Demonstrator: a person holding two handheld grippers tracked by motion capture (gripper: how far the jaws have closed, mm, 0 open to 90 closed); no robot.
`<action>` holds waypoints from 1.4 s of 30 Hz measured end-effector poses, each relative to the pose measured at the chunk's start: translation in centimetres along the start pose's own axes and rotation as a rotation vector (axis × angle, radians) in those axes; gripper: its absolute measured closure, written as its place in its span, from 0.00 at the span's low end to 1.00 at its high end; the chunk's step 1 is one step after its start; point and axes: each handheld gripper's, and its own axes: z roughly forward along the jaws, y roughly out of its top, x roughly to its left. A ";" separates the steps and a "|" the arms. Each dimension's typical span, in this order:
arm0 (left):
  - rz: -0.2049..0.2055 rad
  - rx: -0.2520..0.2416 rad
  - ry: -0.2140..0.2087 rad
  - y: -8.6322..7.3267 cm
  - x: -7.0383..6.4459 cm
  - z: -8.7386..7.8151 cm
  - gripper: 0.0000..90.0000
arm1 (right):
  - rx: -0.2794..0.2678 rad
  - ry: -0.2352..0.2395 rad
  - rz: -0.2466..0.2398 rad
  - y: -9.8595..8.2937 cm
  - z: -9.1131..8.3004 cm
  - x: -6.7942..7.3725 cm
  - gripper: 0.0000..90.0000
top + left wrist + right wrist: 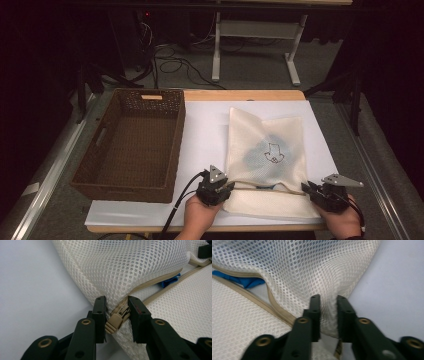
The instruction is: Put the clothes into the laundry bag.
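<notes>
A cream mesh zip bag (265, 145) lies flat on the white sheet (205, 130), with a blue item bearing a dark outline drawing showing through it. Its near edge is open along the zip. My left gripper (226, 187) is at the bag's near left corner. In the left gripper view this gripper (117, 303) is shut on the tan zip pull (115, 320) and the mesh beside it. My right gripper (309, 188) holds the near right corner; its jaws (329, 305) pinch a fold of mesh bag (312, 267). Blue cloth (245, 281) peeks out past the tan zip tape (275, 308).
A brown wicker basket (100, 177) with nothing in it stands on the left of the table, close to the left gripper. The white sheet's bare strip runs between basket and bag. Beyond the table's far edge are a stand's legs (216, 55) and floor cables.
</notes>
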 end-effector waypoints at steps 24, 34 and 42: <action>0.045 -0.017 0.058 -1.3 -0.1 -0.5 0.62 | -0.023 0.004 -0.075 1.9 1.6 -0.5 0.84; 0.071 -0.113 0.087 -1.5 -0.5 -4.2 0.41 | -0.141 0.026 -0.096 1.8 -1.6 1.3 0.72; 0.019 -0.034 0.183 -2.4 0.7 -4.7 1.00 | -0.173 0.084 -0.141 1.6 -2.2 3.5 0.73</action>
